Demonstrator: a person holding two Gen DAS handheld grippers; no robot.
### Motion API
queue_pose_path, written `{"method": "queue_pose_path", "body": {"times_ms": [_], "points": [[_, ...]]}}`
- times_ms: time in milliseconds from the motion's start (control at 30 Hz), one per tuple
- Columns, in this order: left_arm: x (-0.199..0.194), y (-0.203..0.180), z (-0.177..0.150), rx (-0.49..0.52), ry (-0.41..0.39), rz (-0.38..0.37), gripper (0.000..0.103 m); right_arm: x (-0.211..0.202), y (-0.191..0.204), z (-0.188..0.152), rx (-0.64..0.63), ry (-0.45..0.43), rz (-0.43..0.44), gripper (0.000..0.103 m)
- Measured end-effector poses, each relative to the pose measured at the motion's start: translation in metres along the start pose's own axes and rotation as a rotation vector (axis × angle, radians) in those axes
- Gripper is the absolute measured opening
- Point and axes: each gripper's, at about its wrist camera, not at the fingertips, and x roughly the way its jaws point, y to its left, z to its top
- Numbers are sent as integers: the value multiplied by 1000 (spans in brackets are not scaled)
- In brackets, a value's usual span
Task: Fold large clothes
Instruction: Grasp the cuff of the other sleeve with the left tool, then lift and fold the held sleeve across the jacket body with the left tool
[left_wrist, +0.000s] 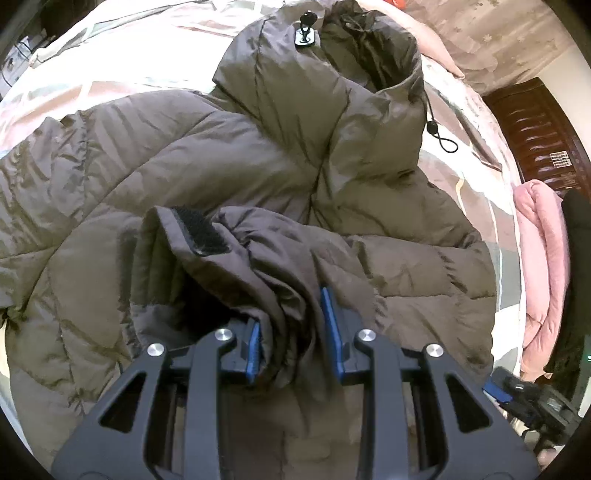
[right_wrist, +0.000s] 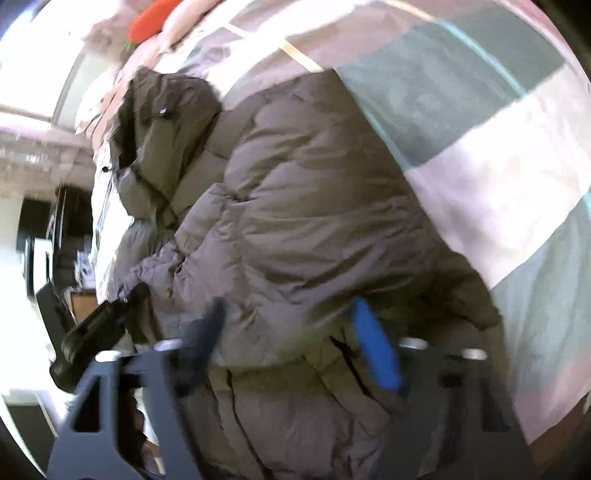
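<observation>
Left gripper clenched on sleeve over jacket; right gripper spread wide around hem. Could slip; slick, puffy fabric.

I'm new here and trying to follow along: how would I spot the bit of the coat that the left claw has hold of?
Find the big olive-brown puffer coat spread over the patchwork bedspread. Across its middle lies a bunched sleeve, pinched in the left claw. Its cuff carries a black fastening strip, which the quilted body lacks.
</observation>
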Motion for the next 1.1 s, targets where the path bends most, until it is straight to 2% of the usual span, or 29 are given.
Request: {"method": "queue_pose_path", "body": {"times_ms": [67,133,267,300,333,367,400,433,533,567,600,633,667,700,767,800,833,900,1000,1067,1100], "points": [[3,-2,4,13,-7,34,17,17,2,5,11,19,-33,12],[3,-4,9,14,-32,52,14,24,12,3,-34,9,-45,11],[-20,-22,17,76,-200,105,14,20,37,-4,-137,-69,41,12],[-26,-28,18,109,-241,128,14,24,44,-6,-184,-68,33,14],[-27,-31,18,122,-249,135,14,28,46,-8,-206,-47,11,19],[-26,-34,19,132,-242,143,14,37,47,-10,-227,14,-24,36],[-23,-33,19,130,-227,144,15,41,42,-11,-215,61,-33,59],[-19,-31,18,123,-204,142,15,44,36,-12,-188,110,-36,67],[-13,-26,17,117,-172,177,23,39,23,-20,-126,188,-62,70],[-14,-23,18,108,-165,193,30,35,23,-21,-129,181,-75,69],[-15,-20,18,93,-158,199,40,24,24,-24,-142,146,-115,69],[-17,-17,18,74,-151,210,45,13,25,-24,-148,86,-173,69],[-19,-15,18,67,-151,224,47,4,26,-23,-147,38,-207,67],[-21,-14,17,64,-150,247,47,-11,29,-23,-158,-63,-270,62],[-24,-15,16,73,-152,270,47,-28,38,-22,-214,-224,-374,60],[-23,-16,15,79,-153,278,47,-30,44,-21,-235,-266,-355,59],[-22,-18,15,88,-152,286,47,-27,46,-18,-256,-271,-349,59],[-15,-22,14,116,-136,304,47,-4,52,-13,-304,-223,-381,59],[-4,-23,14,133,-116,321,47,42,48,-2,-293,-118,-405,59],[-4,-20,14,130,-124,317,48,60,44,3,-306,-95,-442,59],[-8,-16,14,121,-130,309,53,62,45,4,-301,-96,-442,60]]}}
